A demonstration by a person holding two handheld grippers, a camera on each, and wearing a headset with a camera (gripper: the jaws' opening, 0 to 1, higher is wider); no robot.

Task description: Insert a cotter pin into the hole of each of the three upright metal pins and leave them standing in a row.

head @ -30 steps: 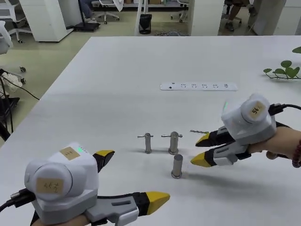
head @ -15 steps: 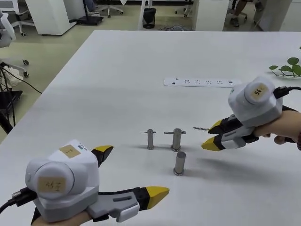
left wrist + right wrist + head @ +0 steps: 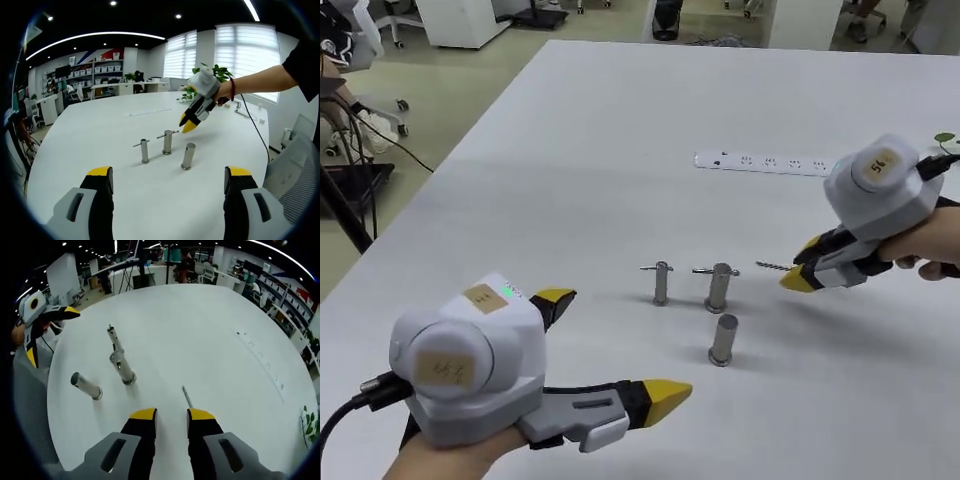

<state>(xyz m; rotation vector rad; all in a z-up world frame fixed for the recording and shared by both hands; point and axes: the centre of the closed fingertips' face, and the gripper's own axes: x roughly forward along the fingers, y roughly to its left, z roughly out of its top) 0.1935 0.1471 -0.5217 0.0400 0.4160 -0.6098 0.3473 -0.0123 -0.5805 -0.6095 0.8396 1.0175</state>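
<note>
The right gripper (image 3: 172, 415) pinches a thin cotter pin (image 3: 186, 396), its held end hidden between the jaws; the left gripper (image 3: 167, 175) stands wide open.

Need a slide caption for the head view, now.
Right gripper holds a cotter pin beside two already-pinned metal pins; the bare third pin stands nearer; left gripper open.

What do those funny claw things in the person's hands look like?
Both the left gripper and right gripper have chunky white bodies, dark grey jaws with yellow tips, tan handwritten stickers and a black cable. The person wears a black sleeve and a beaded bracelet.
</note>
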